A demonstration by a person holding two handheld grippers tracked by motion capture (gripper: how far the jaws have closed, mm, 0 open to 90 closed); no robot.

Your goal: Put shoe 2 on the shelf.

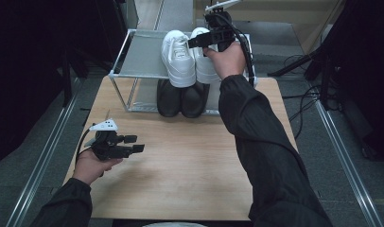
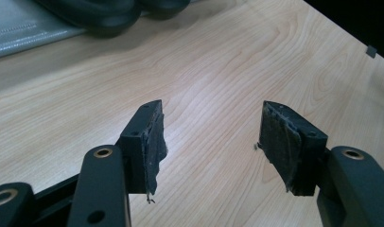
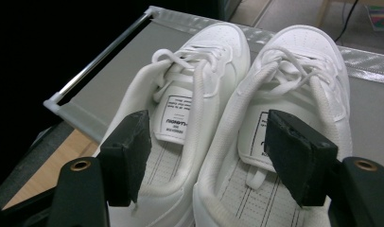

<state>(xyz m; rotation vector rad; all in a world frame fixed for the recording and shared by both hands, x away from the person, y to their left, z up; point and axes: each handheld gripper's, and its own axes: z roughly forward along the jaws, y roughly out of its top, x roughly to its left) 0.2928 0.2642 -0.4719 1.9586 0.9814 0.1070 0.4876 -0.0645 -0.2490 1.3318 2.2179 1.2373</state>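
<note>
**White sneakers side by side on the rack's top shelf, my tools both wide**

From my remote seat, my right tool [image 1: 205, 41] hovers at the heel end of the pair of white sneakers [image 1: 189, 56], its jaws spread wide with nothing pressed between them. In the right gripper view the two pads sit above the heel openings, one over each shoe, toes pointing away from me. The sneakers stand close together on the grey top shelf [image 1: 143, 56] of a small metal-framed shoe rack [image 1: 118, 90] at the far edge of the tabletop [image 1: 190, 161].

On the lower shelf, directly under them, a pair of black shoes [image 1: 181, 98] pokes out toward me. A black cable [image 1: 247, 52] trails from the right tool past the rack's right end.

My left tool [image 1: 135, 143] rests low over the bare wood near the tabletop's left edge, well apart from the rack, jaws wide and empty.

Each white insole carries a printed label [image 3: 177, 118]; its lettering is too small and inverted for me to read.
</note>
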